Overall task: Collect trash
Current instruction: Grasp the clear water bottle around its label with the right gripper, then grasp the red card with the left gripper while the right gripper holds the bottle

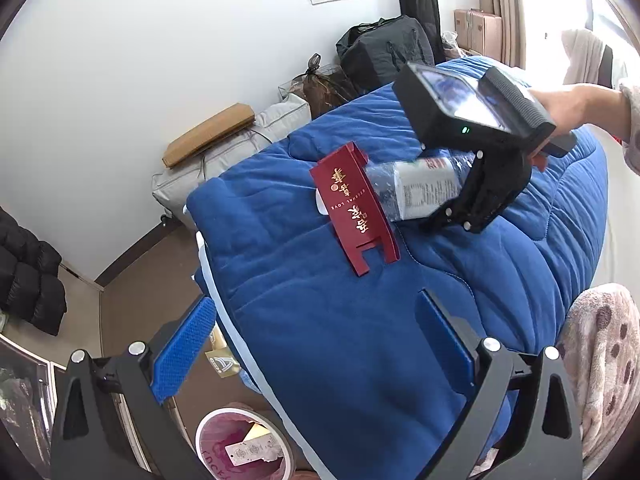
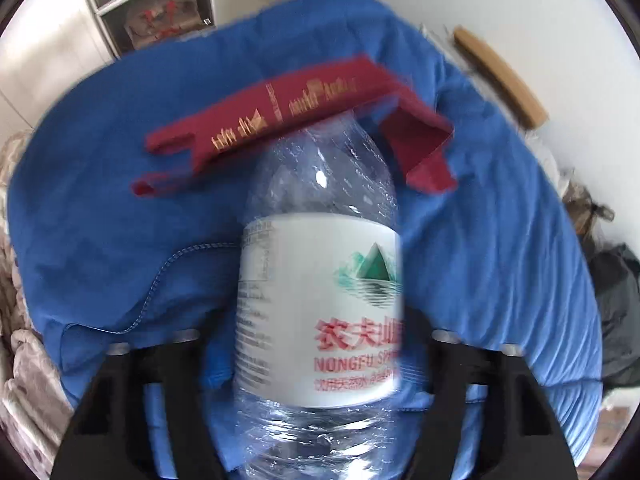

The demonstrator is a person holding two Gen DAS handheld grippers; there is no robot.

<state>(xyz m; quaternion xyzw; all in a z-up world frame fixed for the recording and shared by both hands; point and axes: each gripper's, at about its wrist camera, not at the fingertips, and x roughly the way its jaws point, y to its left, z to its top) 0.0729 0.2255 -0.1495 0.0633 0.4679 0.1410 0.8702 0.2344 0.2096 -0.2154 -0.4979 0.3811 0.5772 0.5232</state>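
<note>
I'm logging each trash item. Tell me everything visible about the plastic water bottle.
The plastic water bottle is clear, crinkled and looks empty, with a white label showing a green mountain logo and red Nongfu Spring lettering. It lies roughly horizontal over the blue quilt, clamped between the right tongs, its far end against the red cardboard sleeve. Its cap is not visible.

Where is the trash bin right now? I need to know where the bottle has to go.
In the left wrist view, the trash bin sits on the floor at the bottom edge, beside the blue quilt, below the open left gripper.
</note>
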